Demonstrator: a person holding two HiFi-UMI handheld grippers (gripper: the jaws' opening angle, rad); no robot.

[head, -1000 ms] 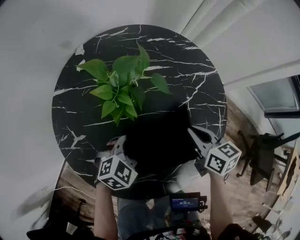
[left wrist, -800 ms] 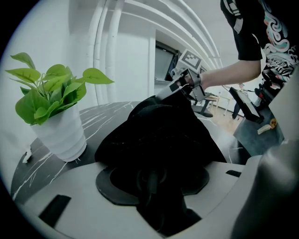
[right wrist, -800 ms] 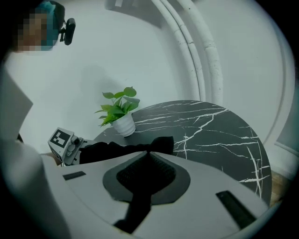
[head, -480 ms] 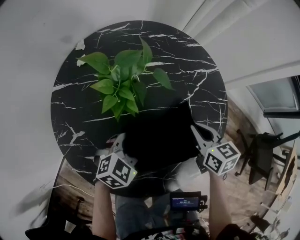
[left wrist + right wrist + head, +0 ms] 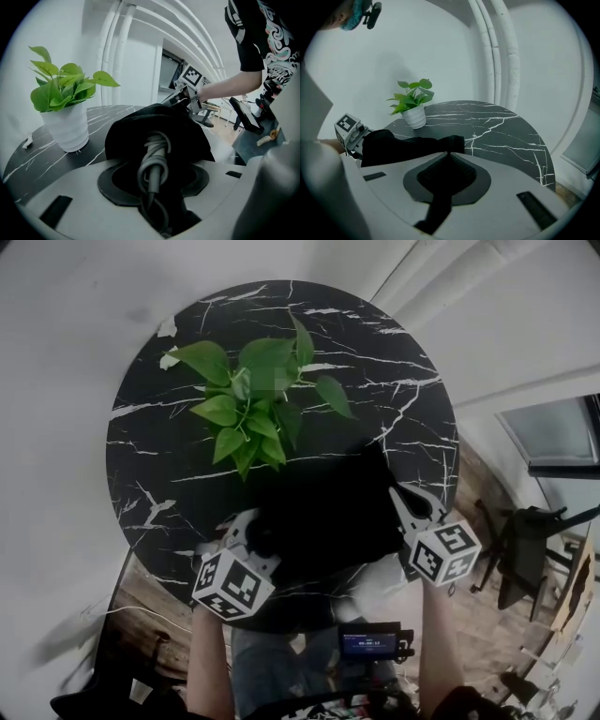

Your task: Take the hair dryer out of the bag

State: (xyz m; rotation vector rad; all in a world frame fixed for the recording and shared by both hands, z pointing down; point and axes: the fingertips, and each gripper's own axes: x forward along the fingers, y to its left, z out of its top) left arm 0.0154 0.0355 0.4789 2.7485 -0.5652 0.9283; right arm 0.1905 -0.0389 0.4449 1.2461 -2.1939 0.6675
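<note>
- Left fingers (image 5: 117,180), those of the left gripper (image 5: 152,165), are partway closed and grip the dryer (image 5: 154,143) by its grey handle, which has the cord wound round it.
- Right fingers (image 5: 473,180), those of the right gripper (image 5: 449,153), are clenched tight on a corner of the bag (image 5: 403,143). A strip of its black cloth runs back between the pads.
- Most of the dryer sits inside the bag. Only the cord-wound handle shows, poking out of the bag's mouth on the left gripper's side.
- The bag is black and soft. It lies on the near part of the table (image 5: 375,362) and spans the gap between the two grippers.
- From the head view, the left gripper (image 5: 251,532) is at the bag's (image 5: 323,517) near-left edge and the right gripper (image 5: 401,502) is at its right corner. The dryer cannot be made out from there.
- The table is round black marble with white veins.
- A plant (image 5: 258,409) stands upright in a white pot (image 5: 68,129) beyond the bag, near it but apart.
- In the left gripper view, a person's arm (image 5: 225,86) reaches in from the right to the right gripper at the far side of the bag.
</note>
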